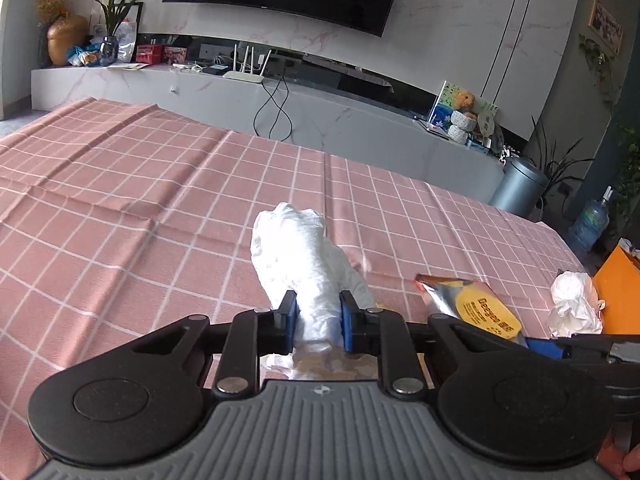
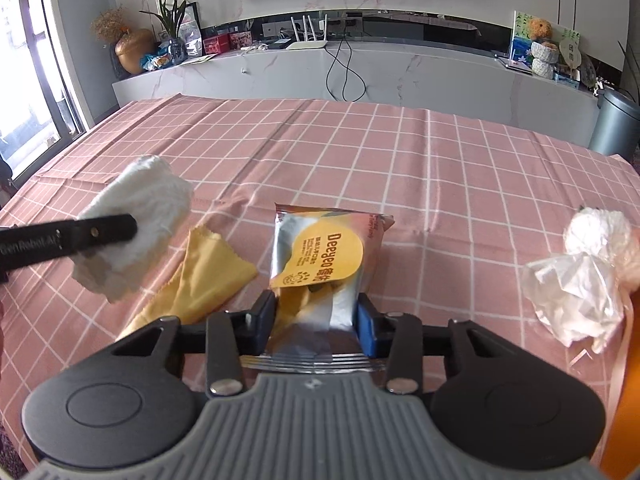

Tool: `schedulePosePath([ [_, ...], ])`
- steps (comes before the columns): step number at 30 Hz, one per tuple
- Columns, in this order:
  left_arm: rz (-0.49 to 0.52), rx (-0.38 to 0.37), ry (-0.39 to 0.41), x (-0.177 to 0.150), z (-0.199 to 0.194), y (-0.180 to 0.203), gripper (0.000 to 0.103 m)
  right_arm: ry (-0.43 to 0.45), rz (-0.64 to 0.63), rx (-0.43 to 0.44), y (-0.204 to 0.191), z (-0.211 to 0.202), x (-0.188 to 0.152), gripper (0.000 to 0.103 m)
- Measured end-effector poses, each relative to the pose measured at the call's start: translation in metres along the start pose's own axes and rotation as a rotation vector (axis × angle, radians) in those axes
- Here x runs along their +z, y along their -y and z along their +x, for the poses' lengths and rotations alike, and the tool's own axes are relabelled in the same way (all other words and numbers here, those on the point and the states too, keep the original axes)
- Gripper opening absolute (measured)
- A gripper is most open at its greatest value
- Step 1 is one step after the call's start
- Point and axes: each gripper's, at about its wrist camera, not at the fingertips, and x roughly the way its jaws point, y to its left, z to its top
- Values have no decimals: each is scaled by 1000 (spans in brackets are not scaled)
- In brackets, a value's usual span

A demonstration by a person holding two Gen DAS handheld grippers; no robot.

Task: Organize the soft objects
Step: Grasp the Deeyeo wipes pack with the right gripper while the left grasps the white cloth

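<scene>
**Both grippers clamped: towel in your left, snack packet in your right**

Your left gripper (image 1: 318,322) is closed on a white towel (image 1: 298,258); the pads pinch its lower end, and the rest of the roll stands up and away from the fingers, clear of the pink checked tablecloth (image 1: 140,200); from the right wrist view it hangs above the cloth at the left, beside a yellow cloth (image 2: 200,276) lying flat on the table. Your right gripper (image 2: 316,322) is closed on a silver and yellow snack packet (image 2: 320,256); the pads press the packet's near end from both sides, and its far end points away across the table. At the right edge a crumpled clear plastic bag (image 2: 576,292) lies touching a fluffy white toy (image 2: 600,232); both sit well apart from the packet, next to an orange box (image 1: 620,292).
</scene>
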Motion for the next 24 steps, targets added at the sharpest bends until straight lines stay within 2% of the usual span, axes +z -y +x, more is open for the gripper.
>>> schedulePosePath([
  [4, 8, -6, 6, -1, -13, 9, 24, 12, 7, -37, 4, -14, -14, 39],
  [9, 25, -54, -2, -11, -25, 30, 24, 12, -21, -39, 6, -38, -36, 38],
  [13, 57, -97, -31, -27, -32, 52, 24, 7, -31, -51, 11, -58, -54, 37],
  [17, 89, -119, -64, -45, -40, 71, 24, -14, 37, -28, 23, -77, -71, 37],
  [24, 142, -129, -110, -72, -57, 92, 24, -26, -5, -21, 17, -110, -102, 41],
])
